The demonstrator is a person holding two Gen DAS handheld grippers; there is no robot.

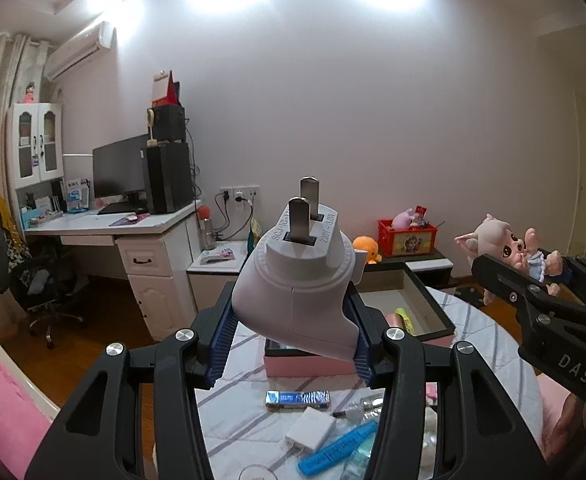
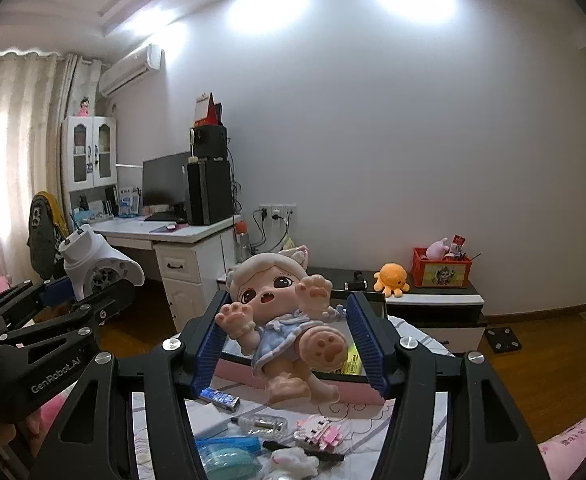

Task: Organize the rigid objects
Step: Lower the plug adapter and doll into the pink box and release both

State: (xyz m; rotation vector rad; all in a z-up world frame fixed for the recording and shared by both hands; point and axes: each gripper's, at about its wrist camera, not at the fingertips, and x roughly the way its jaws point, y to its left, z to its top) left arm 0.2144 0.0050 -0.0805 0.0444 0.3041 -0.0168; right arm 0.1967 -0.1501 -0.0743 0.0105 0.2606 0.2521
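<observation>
White plastic fills our left gripper (image 1: pixel 293 332): the jaws are clenched on a plug adapter (image 1: pixel 297 288), its two metal prongs pointing up and away from us. Our right gripper (image 2: pixel 289 340) holds a doll figurine (image 2: pixel 281 312); its body sits between the blue pads (image 2: pixel 209 344), but the right pad looks clear of it, so we cannot tell how firm that grasp is.

We judge the doll the likelier thing to go wrong. Its rounded, uneven body could twist or slip out if we swing it fast. The adapter's smooth tapered shell could also slide forward out of the left jaws if we tilt it.

Below both sets of jaws the table (image 1: pixel 249 352) is crowded: a USB stick (image 1: pixel 298 399), a small white box (image 1: pixel 311 428), a blue highlighter (image 1: pixel 337 450), a pink block toy (image 2: pixel 319 432). Anything dropped lands among these.

Just beyond the jaws lies an open dark tray (image 1: pixel 433 312) on a pink base, a yellow highlighter (image 1: pixel 405 318) already in it, and likely our target. Far behind stand a desk (image 1: pixel 113 224) and an orange octopus plush (image 2: pixel 391 276).
</observation>
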